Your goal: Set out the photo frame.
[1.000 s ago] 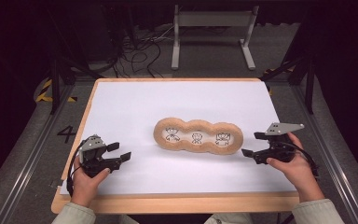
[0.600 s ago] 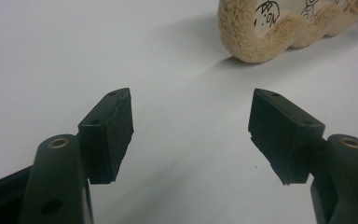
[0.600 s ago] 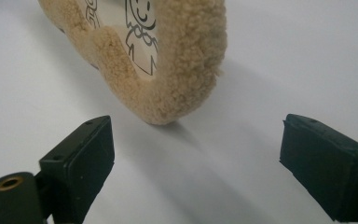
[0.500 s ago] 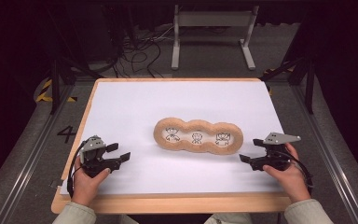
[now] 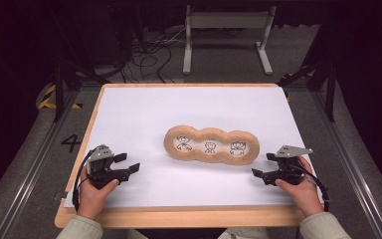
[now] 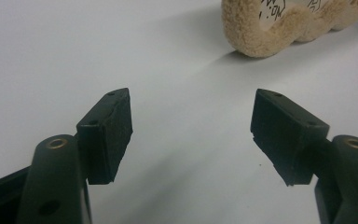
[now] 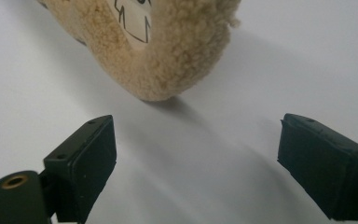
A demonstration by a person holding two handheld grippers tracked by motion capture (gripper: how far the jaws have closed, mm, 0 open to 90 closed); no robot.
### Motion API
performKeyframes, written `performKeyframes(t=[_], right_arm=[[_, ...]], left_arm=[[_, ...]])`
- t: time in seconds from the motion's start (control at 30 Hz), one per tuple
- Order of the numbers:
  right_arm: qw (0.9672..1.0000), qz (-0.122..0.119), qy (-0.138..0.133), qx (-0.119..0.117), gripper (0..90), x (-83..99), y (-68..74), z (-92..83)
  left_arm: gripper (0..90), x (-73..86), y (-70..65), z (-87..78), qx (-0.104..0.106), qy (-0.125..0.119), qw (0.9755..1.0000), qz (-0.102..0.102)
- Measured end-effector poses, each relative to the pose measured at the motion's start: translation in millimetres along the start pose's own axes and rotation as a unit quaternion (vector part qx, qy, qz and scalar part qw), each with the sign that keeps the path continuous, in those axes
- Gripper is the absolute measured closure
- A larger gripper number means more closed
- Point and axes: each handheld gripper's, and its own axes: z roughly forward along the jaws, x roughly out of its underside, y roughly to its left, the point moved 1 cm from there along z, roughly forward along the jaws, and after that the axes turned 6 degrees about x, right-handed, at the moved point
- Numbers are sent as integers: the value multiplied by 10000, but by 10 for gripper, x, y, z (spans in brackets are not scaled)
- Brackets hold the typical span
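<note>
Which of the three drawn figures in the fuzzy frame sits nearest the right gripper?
The figure at the fuzzy frame's right end; the right gripper hovers just beyond that end.

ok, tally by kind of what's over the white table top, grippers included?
Fuzzy tan three-lobed plush piece with drawn figures: 1
Black grippers, both open: 2 (left gripper, right gripper)
Total: 3

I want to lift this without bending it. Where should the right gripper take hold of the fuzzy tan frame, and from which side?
Probably the rounded end lobe of the fuzzy tan frame nearest the right gripper, approached from the frame's right. That plush rim looks narrower than the open jaws' gap, and the frame lies flat on the white table.
</note>
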Motion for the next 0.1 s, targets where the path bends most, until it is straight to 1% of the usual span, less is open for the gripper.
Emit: performKeyframes(t=[0.07, 0.1], right_arm=[[10000, 17, -57, 44, 120, -4, -7, -22], [9999, 22, -95, 61, 120, -6, -9, -33]], left_arm=[[303, -6, 5, 18, -83, 33, 10000, 2], [304, -11, 7, 38, -221, 109, 9997, -20]])
